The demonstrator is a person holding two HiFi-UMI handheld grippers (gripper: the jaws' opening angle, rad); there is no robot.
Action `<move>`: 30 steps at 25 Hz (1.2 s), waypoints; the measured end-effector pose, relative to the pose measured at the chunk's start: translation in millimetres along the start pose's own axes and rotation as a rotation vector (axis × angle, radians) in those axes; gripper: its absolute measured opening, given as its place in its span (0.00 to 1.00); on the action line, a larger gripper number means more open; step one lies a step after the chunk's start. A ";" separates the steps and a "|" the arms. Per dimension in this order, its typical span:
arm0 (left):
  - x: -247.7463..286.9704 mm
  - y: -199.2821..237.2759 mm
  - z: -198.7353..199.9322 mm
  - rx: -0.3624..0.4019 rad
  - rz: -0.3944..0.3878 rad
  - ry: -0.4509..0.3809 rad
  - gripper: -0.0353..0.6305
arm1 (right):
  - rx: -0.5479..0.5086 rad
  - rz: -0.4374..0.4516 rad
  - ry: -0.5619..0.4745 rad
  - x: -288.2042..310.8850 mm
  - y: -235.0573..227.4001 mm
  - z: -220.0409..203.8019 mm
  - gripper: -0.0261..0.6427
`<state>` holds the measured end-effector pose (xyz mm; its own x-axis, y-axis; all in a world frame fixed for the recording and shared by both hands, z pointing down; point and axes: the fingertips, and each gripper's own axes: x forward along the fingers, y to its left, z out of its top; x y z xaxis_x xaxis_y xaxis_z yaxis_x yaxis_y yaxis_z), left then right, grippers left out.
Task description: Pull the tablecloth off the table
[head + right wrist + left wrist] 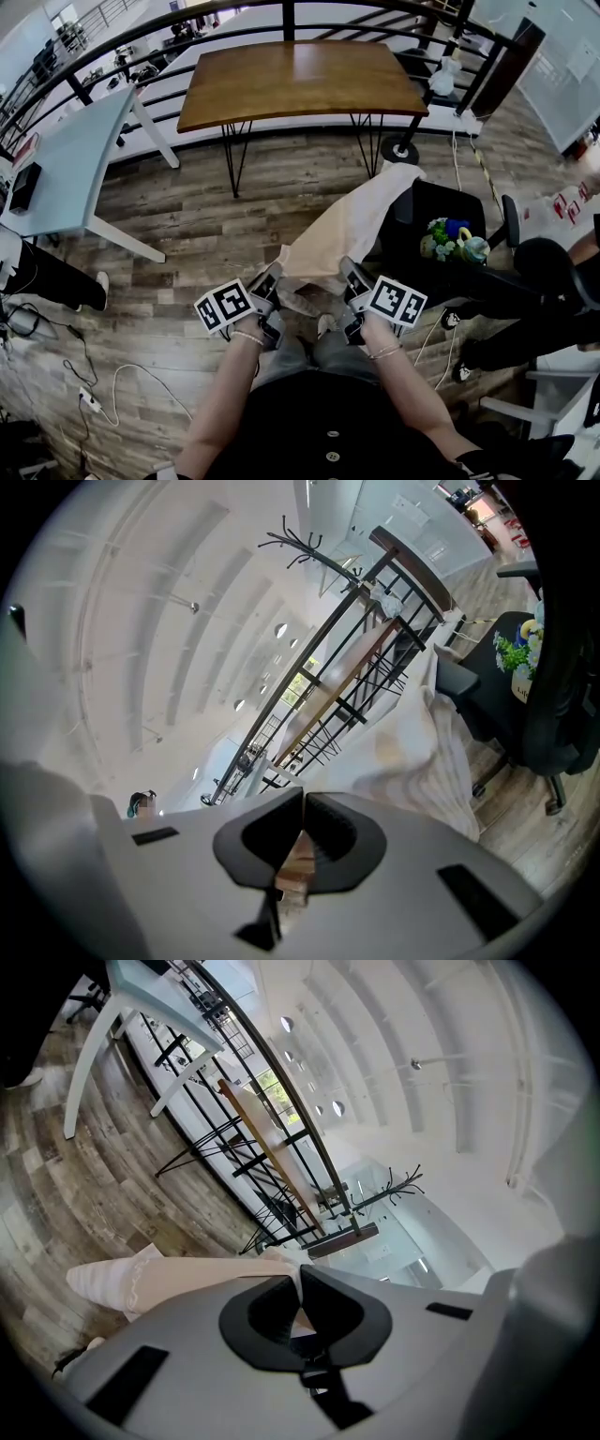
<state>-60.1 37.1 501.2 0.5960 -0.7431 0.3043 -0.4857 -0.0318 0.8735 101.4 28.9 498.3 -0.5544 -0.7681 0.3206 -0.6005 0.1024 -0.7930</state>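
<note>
At far left stands a pale table. The left gripper has its jaws pressed together on one edge of the cream tablecloth. The cloth hangs clear of the bare wooden table and runs up over the black chair. The right gripper is likewise clamped on the cloth's other edge. A flower bunch sits on the chair.
</note>
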 end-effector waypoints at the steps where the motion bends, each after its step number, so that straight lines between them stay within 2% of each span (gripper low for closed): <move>1: -0.3 -0.8 0.1 0.001 0.000 -0.002 0.08 | -0.002 0.002 0.000 0.3 0.7 1.0 0.08; 30: 10.0 -10.0 5.3 0.032 -0.012 -0.004 0.08 | -0.068 0.004 -0.011 5.1 4.2 17.8 0.08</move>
<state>-52.7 26.5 493.6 0.5993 -0.7451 0.2927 -0.4989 -0.0617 0.8644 106.3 14.2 487.4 -0.5506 -0.7745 0.3116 -0.6364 0.1479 -0.7570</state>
